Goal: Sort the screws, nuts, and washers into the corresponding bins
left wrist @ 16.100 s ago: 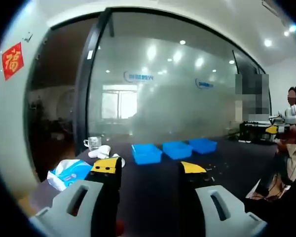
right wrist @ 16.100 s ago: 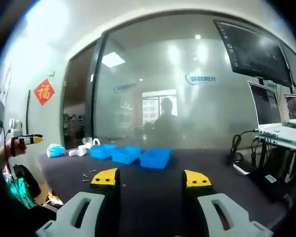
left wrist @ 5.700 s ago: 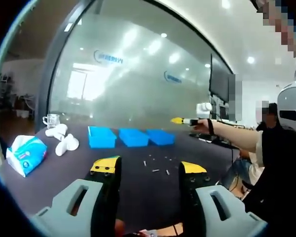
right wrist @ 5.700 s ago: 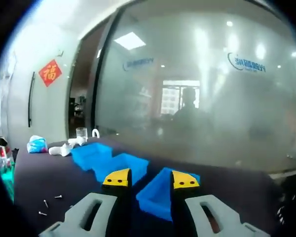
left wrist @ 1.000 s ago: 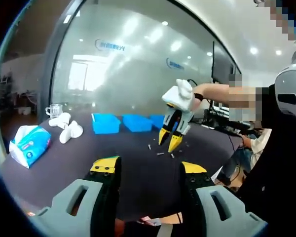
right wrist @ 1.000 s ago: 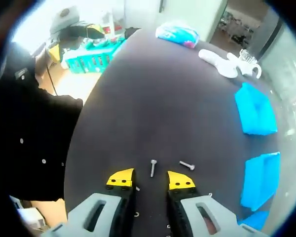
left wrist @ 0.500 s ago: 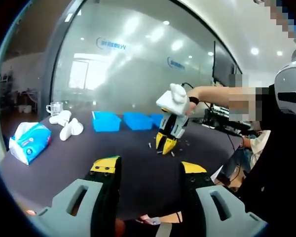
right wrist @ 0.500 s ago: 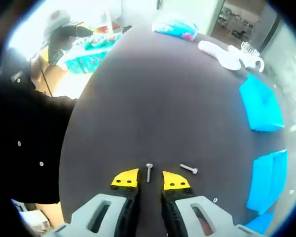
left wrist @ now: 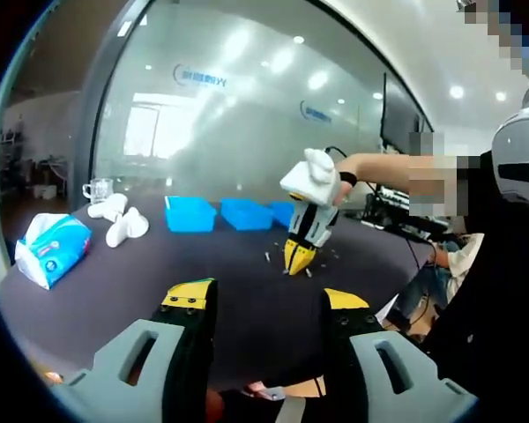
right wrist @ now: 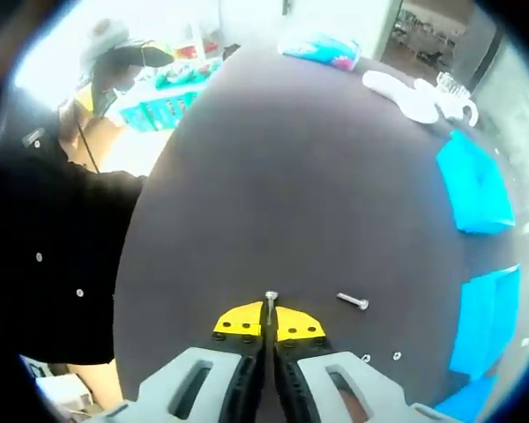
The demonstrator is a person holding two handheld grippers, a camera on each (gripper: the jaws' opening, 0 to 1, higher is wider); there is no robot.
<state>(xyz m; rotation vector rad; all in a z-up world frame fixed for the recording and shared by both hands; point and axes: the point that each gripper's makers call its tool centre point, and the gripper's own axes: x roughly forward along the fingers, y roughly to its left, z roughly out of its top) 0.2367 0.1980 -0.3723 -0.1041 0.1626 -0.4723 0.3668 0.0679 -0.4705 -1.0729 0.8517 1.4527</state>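
My right gripper [right wrist: 270,326] is down at the dark table [right wrist: 282,176], shut on a small silver screw [right wrist: 270,300] whose head sticks out past the yellow tips. A second screw [right wrist: 353,301] lies just to its right, with tiny nuts or washers [right wrist: 397,356] nearby. Blue bins [right wrist: 474,185] sit along the right edge. In the left gripper view the right gripper [left wrist: 300,256] points down at the scattered screws [left wrist: 269,257], in front of the three blue bins [left wrist: 189,214]. My left gripper [left wrist: 266,300] hangs open and holds nothing, near the table's edge.
A tissue pack [left wrist: 48,247], white objects [left wrist: 119,225] and a glass cup [left wrist: 97,189] stand at the table's left end. A frosted glass wall rises behind the bins. A person's dark clothing [right wrist: 44,247] is beside the table, with a teal crate [right wrist: 159,101] on the floor.
The right gripper's jaws have come down around the screw and shut on it. The left gripper has stayed open and almost still.
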